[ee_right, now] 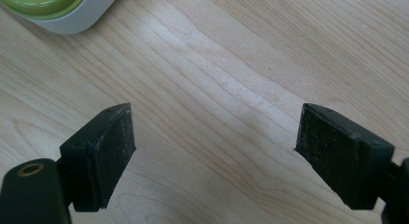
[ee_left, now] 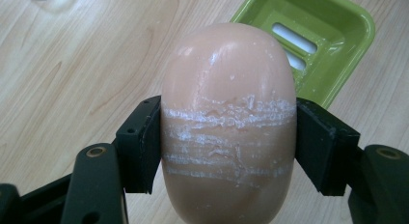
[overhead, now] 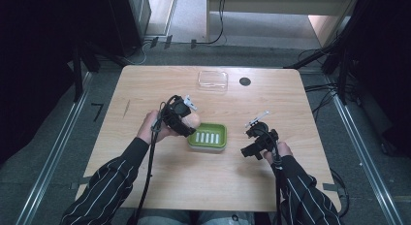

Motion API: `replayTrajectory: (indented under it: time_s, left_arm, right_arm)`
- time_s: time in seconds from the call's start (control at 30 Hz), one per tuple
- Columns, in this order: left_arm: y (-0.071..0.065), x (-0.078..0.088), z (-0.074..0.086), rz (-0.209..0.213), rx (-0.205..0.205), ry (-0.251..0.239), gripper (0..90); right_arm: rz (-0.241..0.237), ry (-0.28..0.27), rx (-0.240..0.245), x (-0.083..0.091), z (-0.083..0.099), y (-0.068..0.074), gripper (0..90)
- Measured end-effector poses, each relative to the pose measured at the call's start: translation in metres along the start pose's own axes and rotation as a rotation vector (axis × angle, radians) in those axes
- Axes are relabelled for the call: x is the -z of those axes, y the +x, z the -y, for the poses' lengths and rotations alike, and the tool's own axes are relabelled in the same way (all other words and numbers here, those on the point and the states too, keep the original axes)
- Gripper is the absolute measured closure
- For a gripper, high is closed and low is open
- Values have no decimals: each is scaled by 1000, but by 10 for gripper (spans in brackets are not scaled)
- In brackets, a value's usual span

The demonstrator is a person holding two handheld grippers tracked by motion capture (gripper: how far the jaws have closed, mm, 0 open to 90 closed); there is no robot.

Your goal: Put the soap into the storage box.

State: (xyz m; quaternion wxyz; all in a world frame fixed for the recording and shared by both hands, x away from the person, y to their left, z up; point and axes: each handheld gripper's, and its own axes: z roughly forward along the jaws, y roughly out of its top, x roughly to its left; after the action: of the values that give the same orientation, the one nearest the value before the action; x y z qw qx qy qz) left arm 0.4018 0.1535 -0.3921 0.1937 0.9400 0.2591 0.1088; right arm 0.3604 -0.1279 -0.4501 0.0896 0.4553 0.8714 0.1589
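Peach soap [ee_left: 227, 122], pinched by the left gripper [ee_left: 227, 142], should lower level into the green dish [ee_left: 333, 40]; the right gripper [ee_right: 214, 151] waits spread.

Scuffed pink soap [ee_left: 227, 122] above green dish [ee_left: 318, 45] edge

On the tabletop [overhead: 145, 89] the green soap dish [overhead: 208, 136] sits near the centre, its tray empty and open from above. The left tongs [overhead: 190, 122], clamped on a pink soap bar [ee_left: 227, 122], crowd the dish's 10 o'clock corner. At 3 o'clock, well apart, the right tongs [ee_right: 214, 154] stand wide over bare wood, with free passage between them and the dish. Toward 12 o'clock a clear plastic lid [overhead: 213, 80] and a small black disc [overhead: 245, 81] lie near the far edge. The stretch at 6 o'clock is bare wood.
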Motion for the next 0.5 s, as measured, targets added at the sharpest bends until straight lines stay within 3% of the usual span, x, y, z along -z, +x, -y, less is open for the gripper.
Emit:
replayTrajectory:
  time_s: [0.5]
  left_arm:
    - [-6,-8,-9,15,-37,-2,338]
  right_arm:
    - [5,4,0,1,1,-1,140]
